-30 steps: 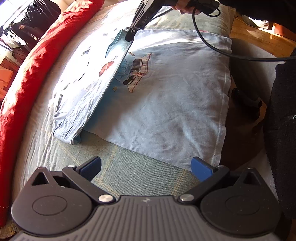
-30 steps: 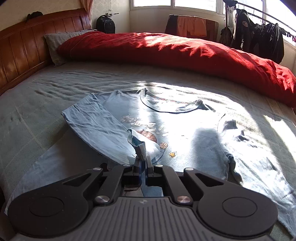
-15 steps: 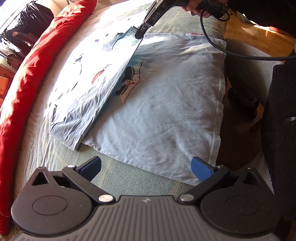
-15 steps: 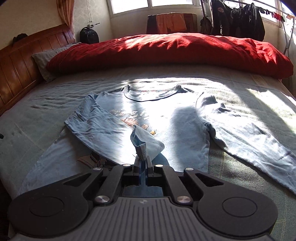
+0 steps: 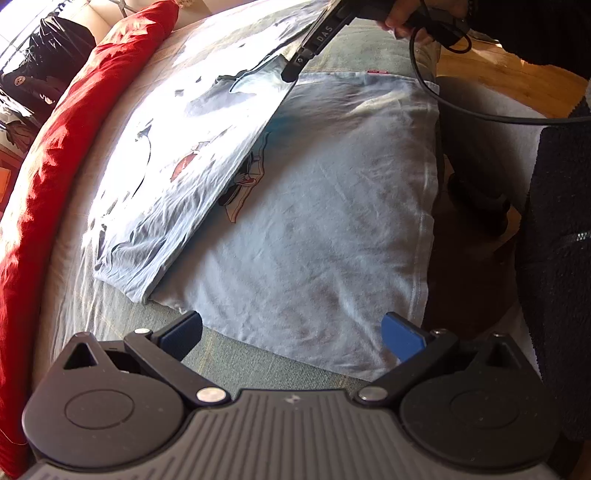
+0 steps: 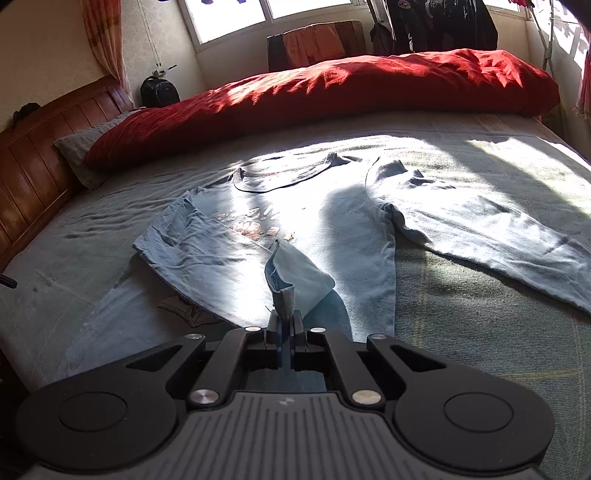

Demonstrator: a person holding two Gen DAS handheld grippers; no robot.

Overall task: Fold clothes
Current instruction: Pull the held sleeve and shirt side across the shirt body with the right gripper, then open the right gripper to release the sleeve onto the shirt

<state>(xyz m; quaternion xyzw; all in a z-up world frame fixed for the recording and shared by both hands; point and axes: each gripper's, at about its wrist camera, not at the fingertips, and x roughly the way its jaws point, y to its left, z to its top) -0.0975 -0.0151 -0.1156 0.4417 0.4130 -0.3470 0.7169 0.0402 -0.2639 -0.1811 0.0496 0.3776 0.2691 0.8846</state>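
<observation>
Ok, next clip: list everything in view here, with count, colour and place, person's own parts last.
long-sleeved shirt: one, light blue with a cartoon print, spread on the bed, one sleeve folded across the chest, the other lying out to the side
bed sheet: one, grey-green, under the shirt
duvet: one, red, bunched along the far side of the bed
pillow: one, grey, by the headboard
headboard: one, brown wood
dark jackets: several, hanging by the window
left hand-held gripper: black, blue pads, open over the shirt hem
right hand-held gripper: black, shut on the sleeve cuff
</observation>
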